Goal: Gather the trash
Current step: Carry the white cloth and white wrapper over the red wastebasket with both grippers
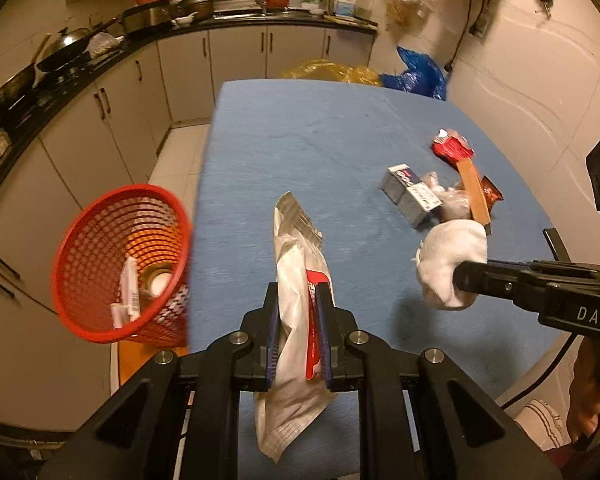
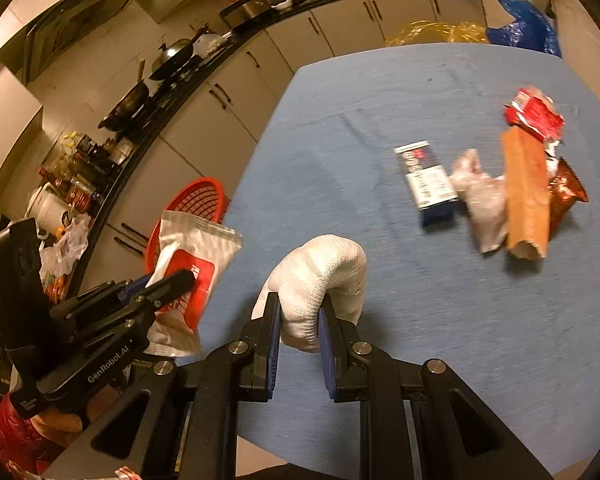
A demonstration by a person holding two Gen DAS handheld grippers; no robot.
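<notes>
The red perforated plastic basket [image 1: 122,262] stands off the left edge of the blue surface [image 1: 320,140] to receive trash. Beside the basket, the left gripper [image 1: 298,336] clamps a white-and-red wet-wipe packet [image 1: 296,280]. Farther right, the right gripper [image 2: 300,334] pinches a crumpled white paper towel [image 2: 320,276]. Remaining wrappers [image 2: 528,172] lie well beyond.

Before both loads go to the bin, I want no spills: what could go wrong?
The long wipes packet hangs far out of the left tool and may catch the red basket rim. The right tool pinches only the edge of the white wad, which might slip onto the table.
</notes>
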